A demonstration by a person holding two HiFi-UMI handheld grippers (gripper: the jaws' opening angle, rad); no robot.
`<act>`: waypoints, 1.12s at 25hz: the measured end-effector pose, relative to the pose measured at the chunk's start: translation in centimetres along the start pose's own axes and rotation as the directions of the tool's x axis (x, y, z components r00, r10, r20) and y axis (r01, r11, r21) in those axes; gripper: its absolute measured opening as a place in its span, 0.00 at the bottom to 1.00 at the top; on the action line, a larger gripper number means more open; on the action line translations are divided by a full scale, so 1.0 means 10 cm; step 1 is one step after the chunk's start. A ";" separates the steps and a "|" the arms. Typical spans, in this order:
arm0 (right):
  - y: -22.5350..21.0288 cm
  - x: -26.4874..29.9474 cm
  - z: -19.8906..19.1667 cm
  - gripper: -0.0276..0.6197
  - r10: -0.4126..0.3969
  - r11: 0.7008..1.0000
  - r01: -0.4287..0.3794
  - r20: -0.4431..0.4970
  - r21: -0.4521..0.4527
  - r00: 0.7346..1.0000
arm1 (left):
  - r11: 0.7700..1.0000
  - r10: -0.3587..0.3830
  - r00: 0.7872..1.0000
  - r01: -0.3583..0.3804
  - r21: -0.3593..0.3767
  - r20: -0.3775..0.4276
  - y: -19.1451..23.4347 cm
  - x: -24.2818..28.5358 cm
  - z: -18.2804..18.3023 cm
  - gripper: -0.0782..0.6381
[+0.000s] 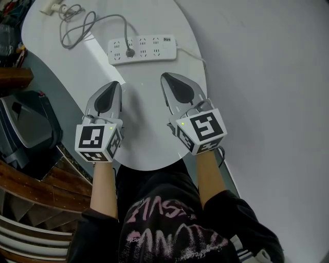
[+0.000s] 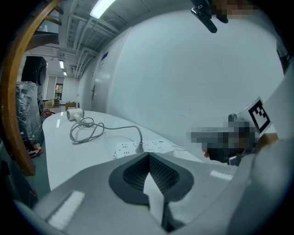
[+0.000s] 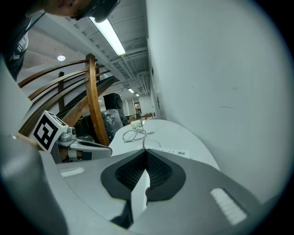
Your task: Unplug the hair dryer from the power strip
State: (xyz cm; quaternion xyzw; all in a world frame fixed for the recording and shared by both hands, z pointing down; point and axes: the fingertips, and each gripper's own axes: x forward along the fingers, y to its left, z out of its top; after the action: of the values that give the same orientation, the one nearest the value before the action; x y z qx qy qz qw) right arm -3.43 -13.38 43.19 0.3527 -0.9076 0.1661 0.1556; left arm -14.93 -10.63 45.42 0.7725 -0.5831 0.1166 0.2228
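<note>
The hair dryer [image 1: 51, 7] lies at the white table's [image 1: 149, 146] far left end. Its cord [image 1: 82, 28] loops to a plug [image 1: 130, 52] seated in the power strip [image 1: 154, 49]. Nearer, the left gripper [image 1: 114, 85] and right gripper [image 1: 165, 78] hover apart, each with jaws pressed together on nothing.

The finger pads [image 2: 158, 173] are black and bumpy, set in dull grey plastic. The table [image 1: 149, 133] under them is smooth, shiny white. The power strip [image 1: 142, 49] ahead of them looks like shiny white plastic.

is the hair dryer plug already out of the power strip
No, the plug sits in a socket of the power strip.
</note>
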 end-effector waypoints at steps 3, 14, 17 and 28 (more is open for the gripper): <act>-0.01 0.01 0.00 0.06 -0.001 1.000 0.001 -0.004 -0.003 1.000 | 1.000 0.002 1.000 -0.002 -0.005 0.003 0.01 0.01 0.01 0.11; -0.06 0.19 0.07 0.08 0.034 0.993 -0.040 -0.058 -0.107 0.998 | 1.000 0.004 1.000 -0.004 -0.014 0.001 0.01 0.03 0.02 0.11; -0.06 0.30 0.05 0.11 0.056 0.981 -0.075 -0.111 -0.177 0.992 | 1.000 0.002 1.000 -0.002 -0.015 -0.003 0.00 0.02 0.01 0.11; -0.03 0.68 0.00 0.13 0.091 0.954 -0.146 -0.215 -0.261 0.972 | 1.000 0.011 1.000 -0.011 -0.022 -0.009 0.07 0.00 -0.02 0.11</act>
State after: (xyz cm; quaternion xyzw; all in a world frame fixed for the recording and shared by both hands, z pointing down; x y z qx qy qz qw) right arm -8.02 -17.61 45.98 0.2539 -0.9211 0.0824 0.2832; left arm -15.53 -10.69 45.78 0.7661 -0.5877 0.1147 0.2334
